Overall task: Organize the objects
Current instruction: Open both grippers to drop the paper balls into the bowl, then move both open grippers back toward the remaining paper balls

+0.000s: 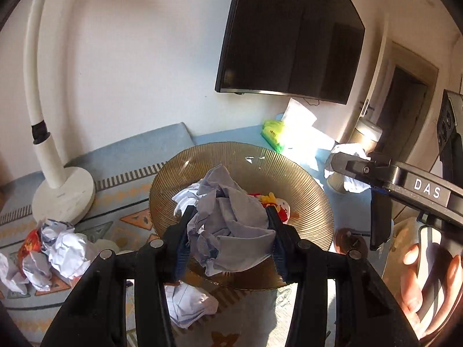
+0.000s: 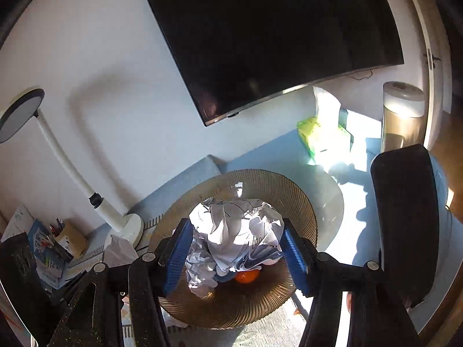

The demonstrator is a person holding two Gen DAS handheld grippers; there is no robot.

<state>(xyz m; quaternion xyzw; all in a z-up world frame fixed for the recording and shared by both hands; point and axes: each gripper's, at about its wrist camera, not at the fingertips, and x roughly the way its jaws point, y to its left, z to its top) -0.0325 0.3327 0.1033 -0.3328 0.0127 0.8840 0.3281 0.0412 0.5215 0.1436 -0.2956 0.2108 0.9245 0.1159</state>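
Note:
A ribbed amber glass bowl [image 1: 303, 190] stands on the patterned mat and holds crumpled paper and a red-and-yellow wrapper [image 1: 272, 199]. My left gripper [image 1: 230, 225] is shut on a crumpled paper ball [image 1: 231, 225], held over the bowl. My right gripper [image 2: 235, 248] is shut on another crumpled paper ball [image 2: 243, 228] with pen marks, also above the bowl [image 2: 301, 196]. An orange thing [image 2: 247, 277] lies in the bowl under it. The right gripper also shows at the right edge of the left wrist view [image 1: 350, 167], holding its paper.
More crumpled paper [image 1: 63, 245] and a red wrapper [image 1: 29, 245] lie on the mat at left. A white desk lamp [image 1: 63, 190] stands behind them. A green tissue pack [image 1: 273, 136], a cylinder [image 2: 403, 115], a wall screen [image 1: 289, 34] and a pen holder [image 2: 68, 238] are around.

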